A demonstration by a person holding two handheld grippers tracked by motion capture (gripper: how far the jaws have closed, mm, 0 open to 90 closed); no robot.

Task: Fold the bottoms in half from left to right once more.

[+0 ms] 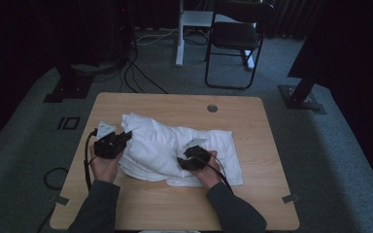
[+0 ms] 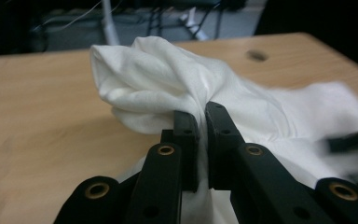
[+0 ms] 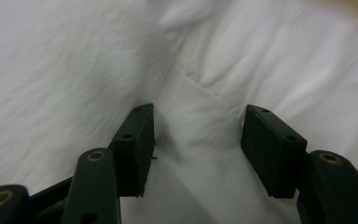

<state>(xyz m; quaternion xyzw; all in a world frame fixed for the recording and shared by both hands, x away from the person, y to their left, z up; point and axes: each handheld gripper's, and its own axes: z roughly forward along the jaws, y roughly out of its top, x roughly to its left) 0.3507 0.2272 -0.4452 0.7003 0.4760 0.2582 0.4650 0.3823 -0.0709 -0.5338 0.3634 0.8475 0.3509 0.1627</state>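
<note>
White cloth (image 1: 175,145) lies bunched in the middle of the wooden table (image 1: 252,194), just short of its round hole (image 1: 212,108). Left gripper (image 2: 202,116) is clenched on a raised fold at the cloth's left edge; it should lift gently. Right gripper (image 3: 196,140) hovers spread over the cloth's near right part, grasping nothing, and should close on one seam.

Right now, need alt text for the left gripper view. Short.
The left gripper has its two black jaws pinched shut on a fold of white cloth, which bunches up in a crumpled peak just beyond them. The cloth lies on a light wooden table with a small round hole near its far edge.
</note>
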